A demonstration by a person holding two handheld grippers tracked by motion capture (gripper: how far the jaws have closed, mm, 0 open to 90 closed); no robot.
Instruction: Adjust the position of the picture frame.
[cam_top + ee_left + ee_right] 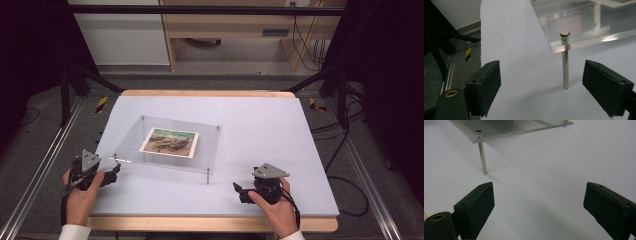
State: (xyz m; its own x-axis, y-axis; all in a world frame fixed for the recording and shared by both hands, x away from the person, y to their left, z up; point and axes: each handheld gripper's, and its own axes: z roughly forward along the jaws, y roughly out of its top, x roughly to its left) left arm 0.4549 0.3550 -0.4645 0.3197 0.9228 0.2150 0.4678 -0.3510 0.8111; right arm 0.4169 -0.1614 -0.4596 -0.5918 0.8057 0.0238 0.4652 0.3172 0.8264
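No writing or brand can be read anywhere; the only print is a picture card under the clear acrylic plate, showing a brownish scene. The plate stands on thin metal posts at the middle of the white table, with wide bare surface to its right and along the near edge. The left gripper sits at the table's near left, just beside the plate's near left corner, jaws apart and holding nothing. The right gripper rests near right, well short of the near right post, jaws likewise spread and bare.
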